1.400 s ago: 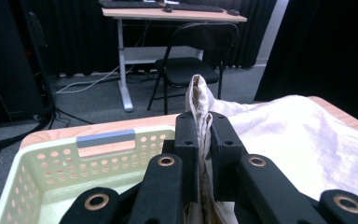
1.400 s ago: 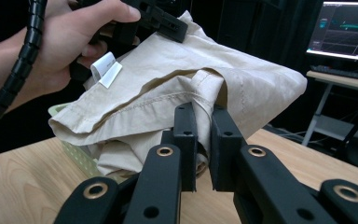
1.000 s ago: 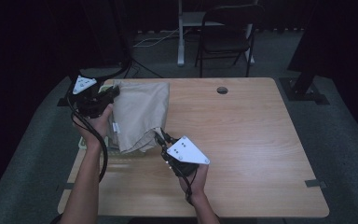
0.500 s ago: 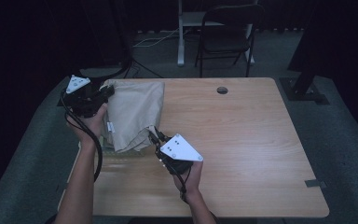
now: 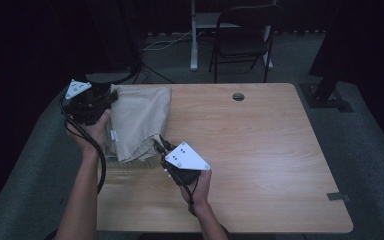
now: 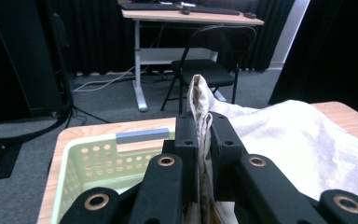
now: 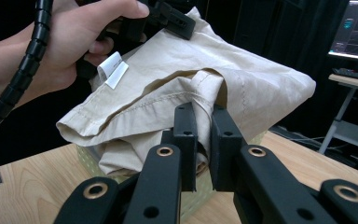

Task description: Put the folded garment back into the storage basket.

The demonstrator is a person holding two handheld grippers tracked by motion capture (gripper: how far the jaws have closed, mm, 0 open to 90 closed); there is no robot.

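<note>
A beige cloth [image 5: 139,117] lies bunched over a pale green perforated basket [image 6: 95,163] at the table's left end. My left gripper [image 5: 112,95] is shut on the cloth's far corner, and in the left gripper view a fold of the cloth [image 6: 303,140] stands up between the pressed jaws of the left gripper [image 6: 203,123]. My right gripper [image 5: 156,144] is shut on the near hem, which the right gripper view shows pinched in the right gripper [image 7: 203,116]. A white label [image 7: 113,70] hangs from the cloth [image 7: 177,79] near the left hand [image 7: 70,44].
The wooden table [image 5: 265,155] stretches bare to the right, with a round cable hole [image 5: 238,96] near its far edge. A black folding chair [image 5: 242,35] and a desk leg stand behind the table. The basket's rim [image 5: 128,163] peeks out under the cloth.
Both grippers and the cloth between them have shifted a little to the left. Both grips on the cloth are unchanged.
</note>
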